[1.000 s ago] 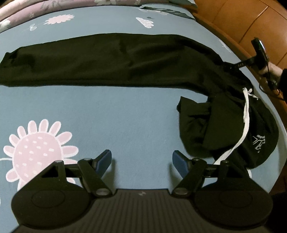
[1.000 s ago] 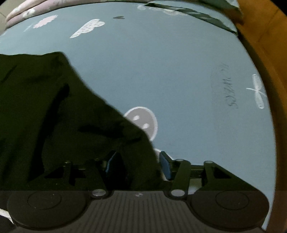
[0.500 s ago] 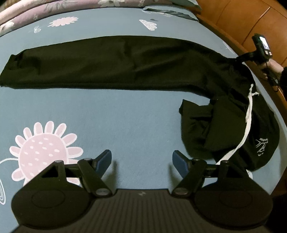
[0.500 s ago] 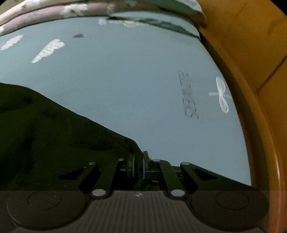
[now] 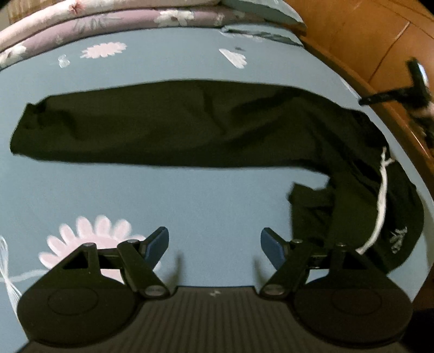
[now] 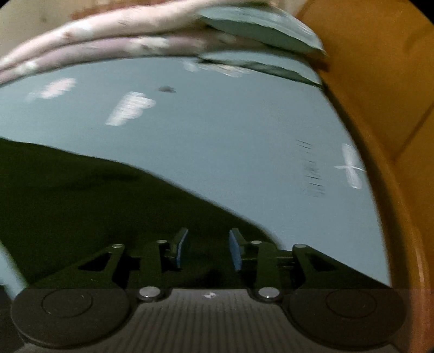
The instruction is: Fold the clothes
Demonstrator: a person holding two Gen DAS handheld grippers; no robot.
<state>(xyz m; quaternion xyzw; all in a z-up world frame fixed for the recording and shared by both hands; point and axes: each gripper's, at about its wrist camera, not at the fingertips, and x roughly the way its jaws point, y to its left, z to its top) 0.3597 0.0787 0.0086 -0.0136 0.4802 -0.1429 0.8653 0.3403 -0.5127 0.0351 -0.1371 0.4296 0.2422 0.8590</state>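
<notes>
A pair of black trousers (image 5: 190, 130) lies on the blue bed sheet, one leg stretched out to the left. The other leg is bunched at the right, near the waist and its white drawstring (image 5: 382, 195). My left gripper (image 5: 214, 244) hovers open over bare sheet in front of the trousers, nothing between its fingers. My right gripper (image 6: 208, 247) is over the trousers' dark edge (image 6: 81, 195). Its jaws are opening, and the blue pads stand apart from the cloth that shows behind the gap.
The sheet (image 5: 190, 211) has pink flower and white cloud prints. Folded quilts (image 5: 108, 24) are stacked at the far end. A wooden bed frame (image 5: 366, 40) curves along the right side, also the wooden frame (image 6: 379, 81) in the right wrist view.
My right gripper shut on the trousers' edge, then opened and rose, and its view is blurred. My left gripper lifted slightly, so more of the bed's far end shows.
</notes>
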